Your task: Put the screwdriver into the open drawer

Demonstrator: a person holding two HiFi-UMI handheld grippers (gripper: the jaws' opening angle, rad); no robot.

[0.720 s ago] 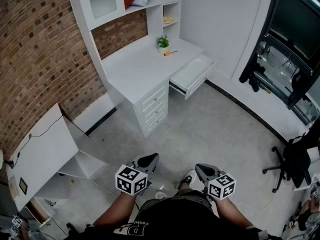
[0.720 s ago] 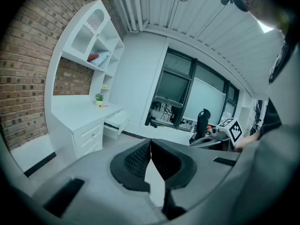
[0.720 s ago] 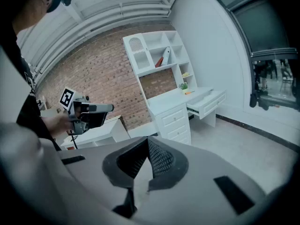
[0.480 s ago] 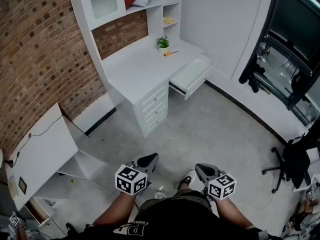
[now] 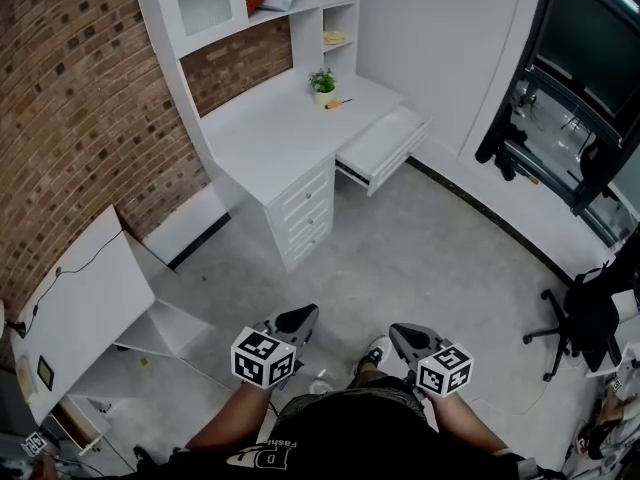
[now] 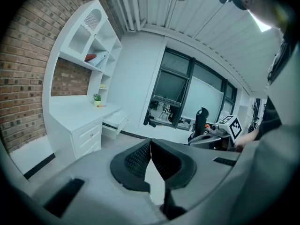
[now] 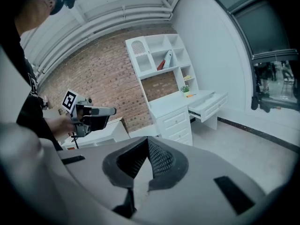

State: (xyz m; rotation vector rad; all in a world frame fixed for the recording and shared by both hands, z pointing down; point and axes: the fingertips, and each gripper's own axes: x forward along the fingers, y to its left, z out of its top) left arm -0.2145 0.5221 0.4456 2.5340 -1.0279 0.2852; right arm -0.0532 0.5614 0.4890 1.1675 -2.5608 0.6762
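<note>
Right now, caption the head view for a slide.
Left gripper and right gripper, shut, face a desk with a screwdriver near its open drawer.

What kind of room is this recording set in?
Probably a home-office or study mock-up: a white desk with shelf hutch against a brick wall, an office chair, and large dark windows.

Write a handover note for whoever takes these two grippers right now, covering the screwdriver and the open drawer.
Left gripper: jaws together, nothing held, low in front of the person.
Right gripper: jaws together, nothing held.
Small orange-handled screwdriver: lying on the white wooden desk beside the small potted green plant, across the room.
White drawer: pulled open at the desk's right end.
Done: nothing yet.
Left: walk over, grip the screwdriver, put it in the drawer.
</note>
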